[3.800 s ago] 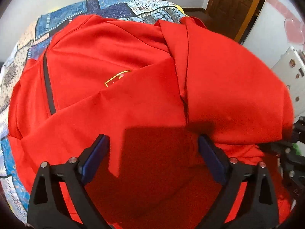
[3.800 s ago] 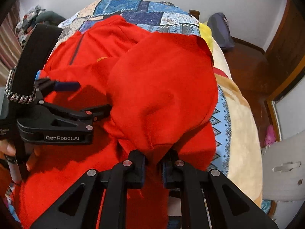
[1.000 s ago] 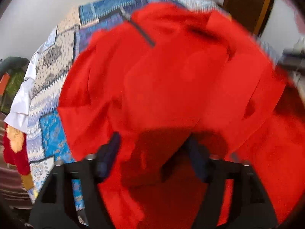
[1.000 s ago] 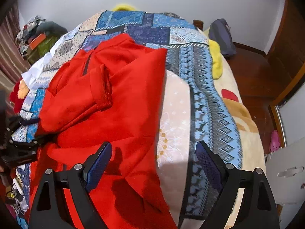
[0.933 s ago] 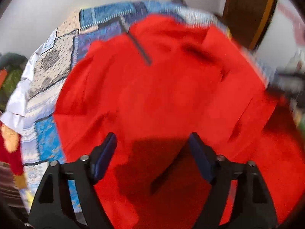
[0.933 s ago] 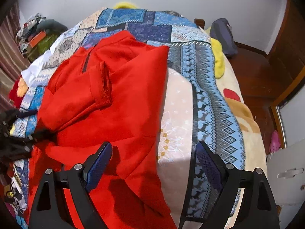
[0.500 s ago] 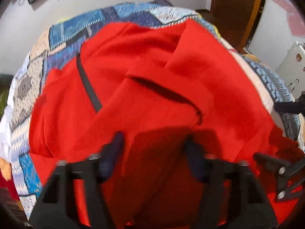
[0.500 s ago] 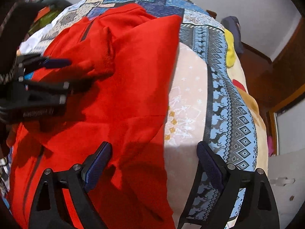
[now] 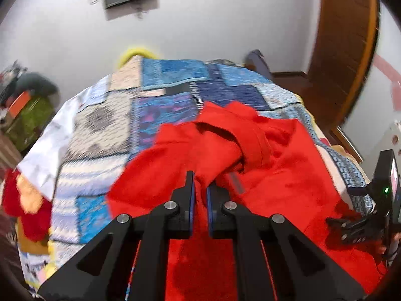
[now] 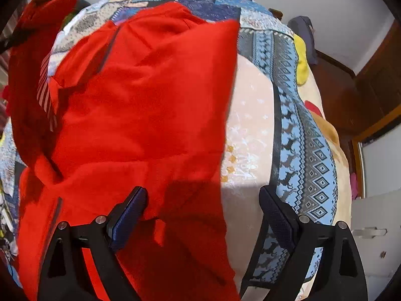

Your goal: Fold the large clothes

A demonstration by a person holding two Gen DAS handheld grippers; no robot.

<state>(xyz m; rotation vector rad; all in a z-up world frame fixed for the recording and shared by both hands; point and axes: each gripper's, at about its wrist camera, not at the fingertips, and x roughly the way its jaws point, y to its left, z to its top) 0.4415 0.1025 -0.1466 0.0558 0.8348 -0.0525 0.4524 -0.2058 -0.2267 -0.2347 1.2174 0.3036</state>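
Observation:
A large red garment (image 10: 140, 115) lies partly folded on a bed with a blue patchwork quilt (image 10: 295, 105). In the left wrist view the red garment (image 9: 288, 175) is bunched, with a cuffed sleeve (image 9: 255, 140) lying across it. My left gripper (image 9: 199, 193) is shut on a fold of the red cloth and lifts it. My right gripper (image 10: 203, 200) is open and empty, just above the garment's near right edge. It also shows at the right edge of the left wrist view (image 9: 363, 223).
The quilt (image 9: 175, 92) covers the bed up to a white wall. A heap of clothes and a green bag (image 9: 27, 115) sit at the left. A wooden door (image 9: 343, 50) and a dark bag (image 10: 304, 35) are at the right. A white box (image 10: 376, 230) stands by the bed.
My left gripper has closed on a fold of the red cloth and raised it. My right gripper let go of the cloth earlier and stays open, lower and nearer the garment's edge.

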